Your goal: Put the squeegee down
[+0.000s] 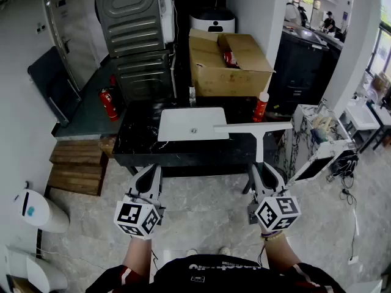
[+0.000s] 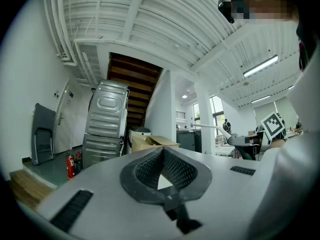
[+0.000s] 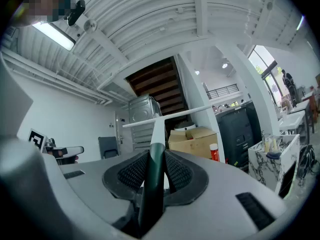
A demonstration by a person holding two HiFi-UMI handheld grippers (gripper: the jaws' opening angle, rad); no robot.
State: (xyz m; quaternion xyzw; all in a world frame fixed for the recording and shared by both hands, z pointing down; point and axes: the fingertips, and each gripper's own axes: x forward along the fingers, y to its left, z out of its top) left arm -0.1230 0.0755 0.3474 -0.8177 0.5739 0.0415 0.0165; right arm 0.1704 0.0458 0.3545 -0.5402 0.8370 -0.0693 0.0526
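holding squeegee (image 1: 252,127) level, right claw (image 1: 263,171) clamped on handle (image 3: 152,184); left claw (image 1: 148,173) pressed together, empty; black counter (image 1: 140,146) ahead

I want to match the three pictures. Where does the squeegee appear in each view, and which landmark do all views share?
Head view: the squeegee is right of centre, standing out from the right gripper.
Left gripper view: small, at the right, seen from the side.
Right gripper view: in the centre, handle between the jaws, blade across above.
Shared landmark: the cardboard box.
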